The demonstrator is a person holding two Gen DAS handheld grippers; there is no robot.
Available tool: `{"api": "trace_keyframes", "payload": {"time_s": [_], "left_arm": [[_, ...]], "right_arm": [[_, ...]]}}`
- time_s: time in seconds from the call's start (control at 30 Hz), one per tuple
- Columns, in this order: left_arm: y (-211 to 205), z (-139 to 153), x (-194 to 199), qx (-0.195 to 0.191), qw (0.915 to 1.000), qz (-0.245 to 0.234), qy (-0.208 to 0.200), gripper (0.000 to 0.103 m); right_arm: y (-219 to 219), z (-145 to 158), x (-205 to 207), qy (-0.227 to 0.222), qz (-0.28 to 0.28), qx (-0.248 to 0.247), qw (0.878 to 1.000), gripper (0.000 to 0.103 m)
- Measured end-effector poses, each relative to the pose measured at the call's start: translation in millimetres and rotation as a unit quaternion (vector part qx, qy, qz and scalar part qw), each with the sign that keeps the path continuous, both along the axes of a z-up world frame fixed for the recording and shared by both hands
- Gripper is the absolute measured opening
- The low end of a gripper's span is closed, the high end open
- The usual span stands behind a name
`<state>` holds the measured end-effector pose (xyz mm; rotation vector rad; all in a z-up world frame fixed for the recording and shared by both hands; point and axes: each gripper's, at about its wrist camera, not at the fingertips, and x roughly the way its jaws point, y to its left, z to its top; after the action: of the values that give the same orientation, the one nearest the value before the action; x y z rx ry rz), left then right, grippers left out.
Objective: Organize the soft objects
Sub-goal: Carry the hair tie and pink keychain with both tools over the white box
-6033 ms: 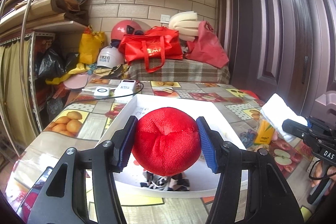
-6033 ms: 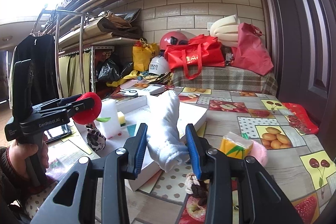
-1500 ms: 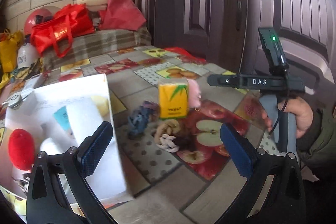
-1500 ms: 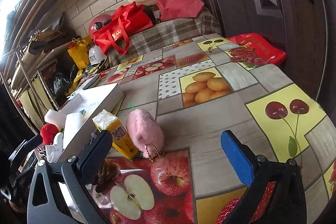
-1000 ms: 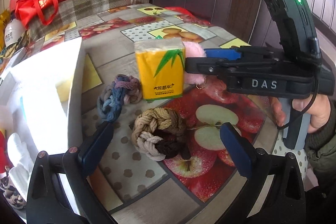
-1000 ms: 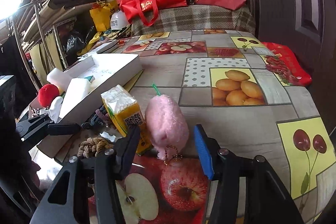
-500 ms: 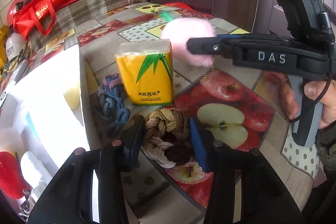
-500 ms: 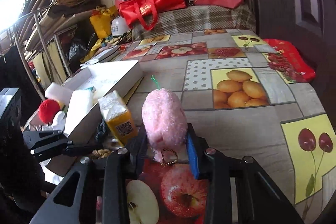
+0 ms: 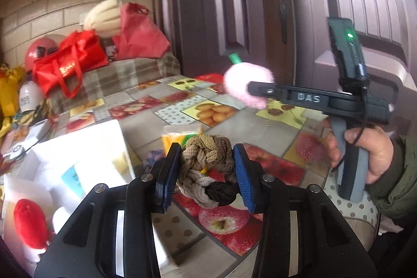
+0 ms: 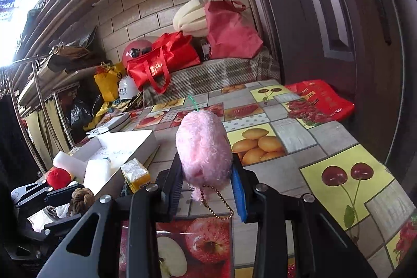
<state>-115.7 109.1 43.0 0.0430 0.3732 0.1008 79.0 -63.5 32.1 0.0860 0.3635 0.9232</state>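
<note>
Held item: pink plush toy (image 10: 203,147), frame centre, clamped in right gripper (image 10: 208,186)
Lower left: left gripper (image 10: 65,202) holding braided rope knot (image 10: 82,197)
Left: white box (image 10: 130,147)

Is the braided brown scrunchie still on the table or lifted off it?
Lifted. The left gripper is shut on the braided scrunchie, whose lower edge hangs clear of the table.

"DAS" on right gripper (image 9: 250,90)
</note>
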Motion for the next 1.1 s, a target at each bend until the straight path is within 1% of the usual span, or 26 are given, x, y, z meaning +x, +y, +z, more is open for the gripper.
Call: {"api": "trace_keyframes", "payload": {"time_s": [0.1,0.17,0.3,0.4,0.5,0.67,1.1], "left_arm": [[11.3,5.0,-9.3,-0.01,0.9994,0.03,-0.011,0.04],[22.0,6.2,-14.7,-0.019,0.9986,0.048,-0.012,0.04],[34.3,6.0,-27.5,-0.024,0.9968,0.074,-0.019,0.04],[36.9,4.9,-36.8,-0.016,0.9955,0.09,-0.025,0.04],[39.6,5.1,-44.7,-0.009,0.9946,0.098,-0.032,0.041],[49.1,5.2,-54.7,-0.015,0.9931,0.11,-0.038,0.041],[65.4,6.7,-70.8,-0.025,0.9893,0.136,-0.047,0.041]], "right_arm": [[-7.5,3.4,-6.8,-0.003,-0.012,0.022,1.0,0.034],[-8.4,4.9,-12.3,-0.008,-0.01,0.027,1.0,0.034],[-0.9,8.0,-32.7,-0.044,0.003,0.015,0.999,0.034],[7.6,9.4,-49.3,-0.07,0.016,0.004,0.997,0.034],[15.7,9.4,-60.6,-0.085,0.029,-0.005,0.996,0.034],[26.0,8.4,-72.2,-0.096,0.039,-0.014,0.994,0.034],[37.0,7.4,-84.6,-0.104,0.054,-0.023,0.993,0.034]]}}
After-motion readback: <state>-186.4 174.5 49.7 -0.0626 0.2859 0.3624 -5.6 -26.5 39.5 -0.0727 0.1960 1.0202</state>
